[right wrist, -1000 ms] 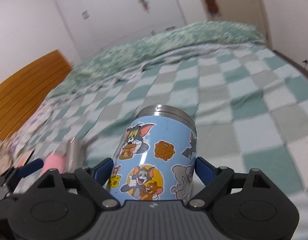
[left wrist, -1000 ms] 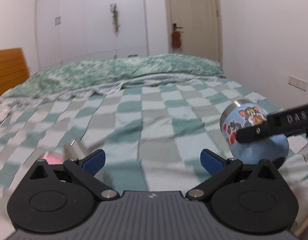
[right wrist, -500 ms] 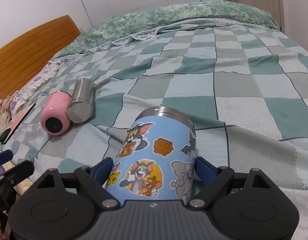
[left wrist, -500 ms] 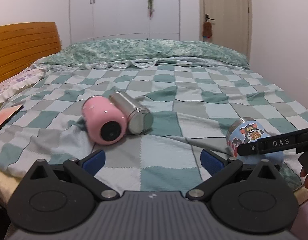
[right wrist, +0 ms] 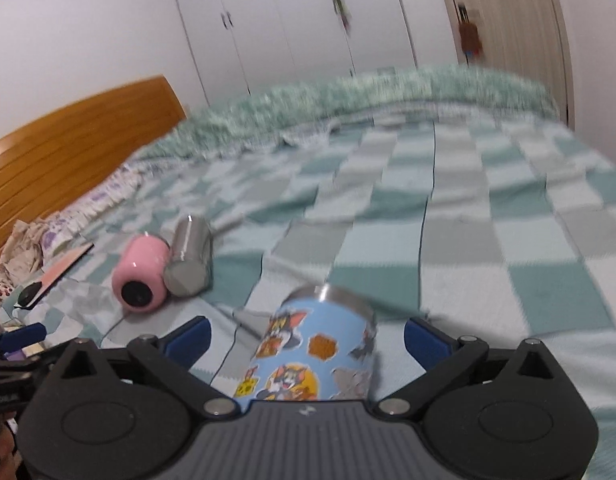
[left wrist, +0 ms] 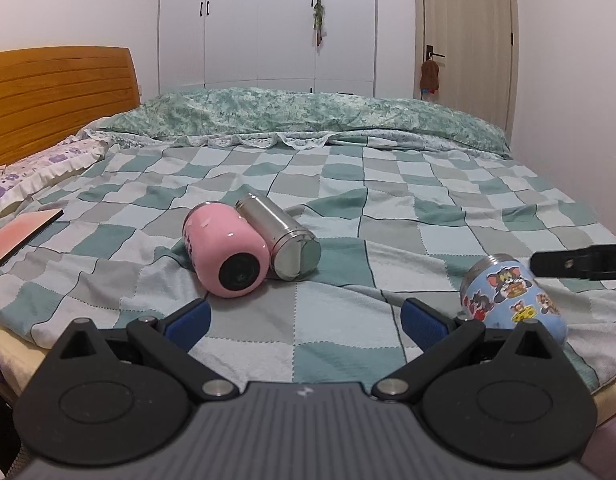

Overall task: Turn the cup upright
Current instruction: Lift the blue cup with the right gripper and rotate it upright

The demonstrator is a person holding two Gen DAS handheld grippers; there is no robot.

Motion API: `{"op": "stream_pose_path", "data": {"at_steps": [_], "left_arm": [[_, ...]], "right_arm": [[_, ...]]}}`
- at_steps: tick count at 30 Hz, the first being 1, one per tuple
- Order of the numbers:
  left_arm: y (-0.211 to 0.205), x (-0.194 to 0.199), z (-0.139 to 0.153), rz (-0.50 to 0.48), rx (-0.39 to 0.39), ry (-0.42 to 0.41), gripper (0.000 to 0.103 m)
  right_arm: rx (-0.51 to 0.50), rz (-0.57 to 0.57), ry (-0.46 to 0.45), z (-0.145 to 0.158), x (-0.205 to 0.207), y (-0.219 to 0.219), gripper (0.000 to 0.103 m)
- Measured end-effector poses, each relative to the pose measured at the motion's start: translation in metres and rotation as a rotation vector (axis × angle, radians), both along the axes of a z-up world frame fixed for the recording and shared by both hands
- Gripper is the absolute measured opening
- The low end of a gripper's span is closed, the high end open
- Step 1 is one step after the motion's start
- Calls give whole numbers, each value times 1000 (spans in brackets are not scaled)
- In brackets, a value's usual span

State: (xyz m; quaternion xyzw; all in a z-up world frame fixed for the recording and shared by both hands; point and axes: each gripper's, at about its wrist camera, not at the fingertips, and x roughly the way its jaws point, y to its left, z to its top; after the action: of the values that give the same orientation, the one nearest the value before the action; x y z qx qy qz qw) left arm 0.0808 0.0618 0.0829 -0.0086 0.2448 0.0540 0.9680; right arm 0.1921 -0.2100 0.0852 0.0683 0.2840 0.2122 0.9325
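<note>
Cup [right wrist: 319, 344], blue with cartoon stickers, stands near the bed's [left wrist: 347, 216] near right edge, steel rim up, leaning slightly. It sits between the right gripper's [right wrist: 306, 332] fingers [right wrist: 425, 340], which are spread wide, with a gap on each side. The left gripper [left wrist: 306, 318], also spread wide and empty, has the cup to its right. Farther left toward mid-bed, a pink cup [left wrist: 226, 252] and a steel cup [left wrist: 280, 236] lie on their sides, touching.

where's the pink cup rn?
Pink cup lies on its side on the checkered blanket, left of centre in both views, touching the steel cup beside it.
</note>
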Motion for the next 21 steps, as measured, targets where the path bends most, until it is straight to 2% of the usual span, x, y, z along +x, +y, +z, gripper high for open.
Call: {"op": "stream_pose_path", "data": {"at_steps": [4,9,18,21], "left_arm": [[-13,4,4,-10,1,5,103],[-41,14,5,-43,6,23,103],[-99,50,5,-126,-6,85,103],[-117,66,0,-144,-8,128,103]], "right_arm": [[-35,-8,-94,7,-11,-20,103],[-91,-30,-162,0,-18,-45,103],[-114,-66,-177,-23,-15,-98,103],[-112,-72,-175,-30,-12,-113,103]]}}
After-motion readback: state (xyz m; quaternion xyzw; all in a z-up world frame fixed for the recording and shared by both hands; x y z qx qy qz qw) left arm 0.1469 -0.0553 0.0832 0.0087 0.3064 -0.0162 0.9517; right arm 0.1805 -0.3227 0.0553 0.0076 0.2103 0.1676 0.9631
